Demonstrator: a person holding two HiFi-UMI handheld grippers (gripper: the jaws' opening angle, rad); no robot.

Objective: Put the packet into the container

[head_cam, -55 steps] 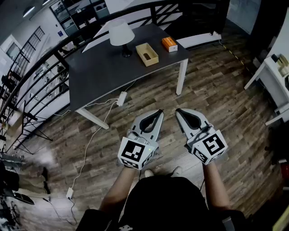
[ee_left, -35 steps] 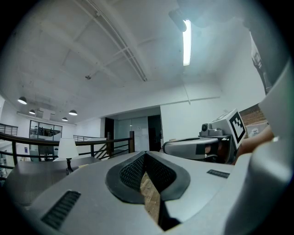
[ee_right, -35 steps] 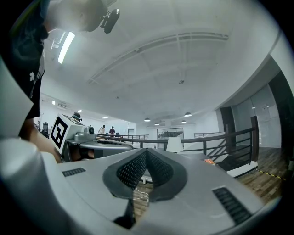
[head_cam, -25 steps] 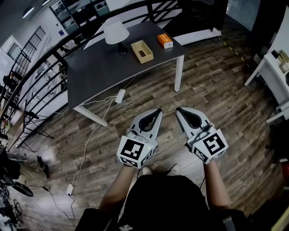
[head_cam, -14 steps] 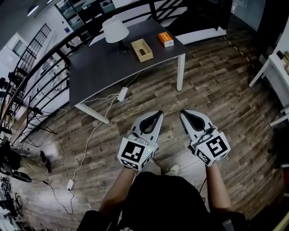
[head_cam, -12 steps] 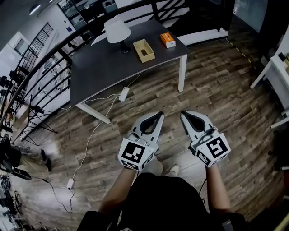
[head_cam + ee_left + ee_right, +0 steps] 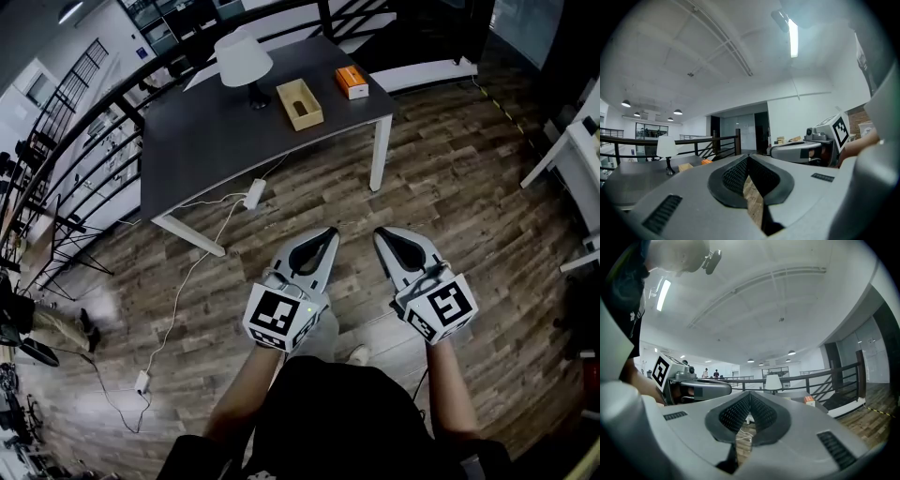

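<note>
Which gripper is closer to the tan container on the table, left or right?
Left. The container lies far ahead of the left gripper, slightly to its left; the right gripper sits beside the left one, farther to the right.

The place reads as an open-plan office or lab rather than a home. A wood-plank floor (image 7: 450, 187) is edged by a black metal railing (image 7: 103, 122), as on a gallery level. A dark desk (image 7: 216, 141) is fitted with a white table lamp (image 7: 243, 61), and a power strip (image 7: 254, 194) and loose cables (image 7: 183, 291) are laid over the boards. Stocked shelves (image 7: 155, 13) are set at the back, and a tube light (image 7: 792, 35) is fixed to the bare white ceiling.
</note>
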